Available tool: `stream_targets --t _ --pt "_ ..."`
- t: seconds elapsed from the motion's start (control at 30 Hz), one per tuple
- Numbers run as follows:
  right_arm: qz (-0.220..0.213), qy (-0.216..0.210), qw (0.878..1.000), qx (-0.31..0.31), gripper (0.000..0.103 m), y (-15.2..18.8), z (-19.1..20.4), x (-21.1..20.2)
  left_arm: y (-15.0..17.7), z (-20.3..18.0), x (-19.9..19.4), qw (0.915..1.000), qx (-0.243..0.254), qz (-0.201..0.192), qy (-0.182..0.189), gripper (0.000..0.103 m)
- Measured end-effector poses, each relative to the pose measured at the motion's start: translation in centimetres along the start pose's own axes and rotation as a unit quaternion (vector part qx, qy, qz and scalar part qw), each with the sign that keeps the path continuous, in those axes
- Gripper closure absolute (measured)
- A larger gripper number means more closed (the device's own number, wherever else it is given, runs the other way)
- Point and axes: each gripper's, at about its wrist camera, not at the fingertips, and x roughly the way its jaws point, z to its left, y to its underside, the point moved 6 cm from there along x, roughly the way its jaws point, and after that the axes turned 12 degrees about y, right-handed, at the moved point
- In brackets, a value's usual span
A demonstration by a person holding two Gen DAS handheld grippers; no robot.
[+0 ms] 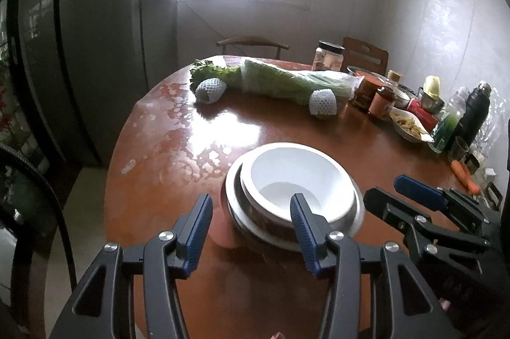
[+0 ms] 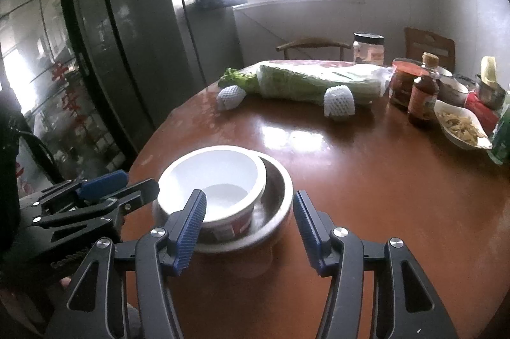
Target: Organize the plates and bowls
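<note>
A white bowl [image 1: 299,179] sits inside a steel bowl [image 1: 353,216], which rests on a white plate [image 1: 274,238], stacked on the round brown table [image 1: 178,154]. My left gripper [image 1: 251,205] is open and empty, just in front of the stack. In the right wrist view the same white bowl [image 2: 220,176] sits in the steel bowl [image 2: 277,195] on the plate [image 2: 223,246]. My right gripper [image 2: 250,205] is open and empty, near the stack's front. Each gripper shows in the other's view, the right one [image 1: 408,195] and the left one [image 2: 121,183], on either side of the stack.
A wrapped cabbage [image 1: 287,81] and two foam-netted fruits [image 1: 323,102] lie at the table's far side. Jars, bottles [image 2: 422,97], a dish of food [image 2: 462,128], a thermos [image 1: 475,112] and a carrot [image 1: 465,173] crowd the right edge. Chairs stand behind; a dark fridge [image 2: 134,36] stands left.
</note>
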Motion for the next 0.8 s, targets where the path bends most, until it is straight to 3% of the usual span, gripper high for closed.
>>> stream_targets --t 0.47,0.8 --pt "0.0 0.01 1.0 -0.01 0.043 3.6 -1.0 -3.5 3.6 -2.7 -1.9 0.9999 0.005 -0.003 -0.016 0.051" --pt "0.002 0.024 1.0 -0.006 0.04 6.4 -2.4 -4.9 6.4 -3.8 -1.2 0.9997 0.001 0.014 -0.021 0.049"
